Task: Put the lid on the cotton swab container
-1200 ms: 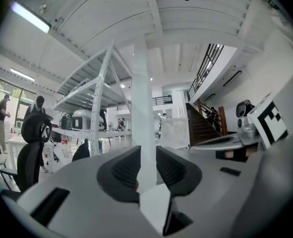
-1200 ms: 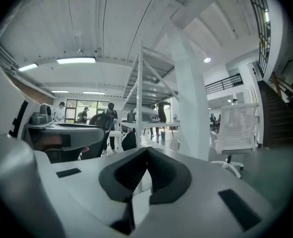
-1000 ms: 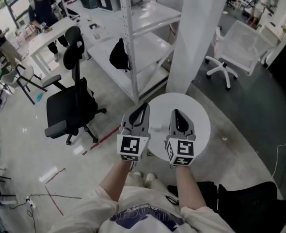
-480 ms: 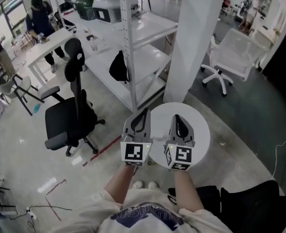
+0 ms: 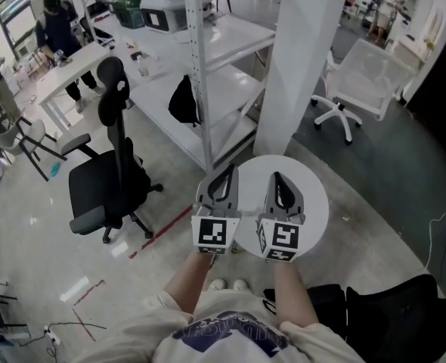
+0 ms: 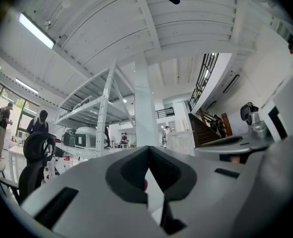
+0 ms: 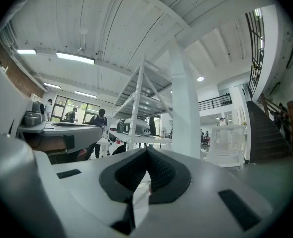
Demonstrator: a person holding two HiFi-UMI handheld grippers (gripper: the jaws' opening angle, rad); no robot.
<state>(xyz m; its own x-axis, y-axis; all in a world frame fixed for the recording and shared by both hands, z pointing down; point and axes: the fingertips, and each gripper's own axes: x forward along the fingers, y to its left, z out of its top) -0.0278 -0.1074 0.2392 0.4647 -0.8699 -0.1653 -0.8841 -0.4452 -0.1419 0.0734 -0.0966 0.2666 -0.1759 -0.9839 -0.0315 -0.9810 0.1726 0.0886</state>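
I hold both grippers side by side over a small round white table (image 5: 314, 195), pointing away from me. My left gripper (image 5: 228, 170) is shut with nothing between its jaws, and in the left gripper view the left gripper (image 6: 147, 155) looks out level at the room. My right gripper (image 5: 276, 178) is also shut and empty, and the right gripper (image 7: 147, 157) faces the same way in its own view. No cotton swab container or lid shows in any view; the grippers hide the middle of the tabletop.
A white pillar (image 5: 302, 51) rises just beyond the table. A white metal shelving rack (image 5: 200, 59) stands to the left of it, a black office chair (image 5: 109, 165) at the left, a white chair (image 5: 363, 89) at the right. People stand at a desk (image 5: 72, 59) far left.
The head view has shifted slightly, so table and grippers sit a little lower and further right in frame. Both grippers keep the same side-by-side pose and stay shut.
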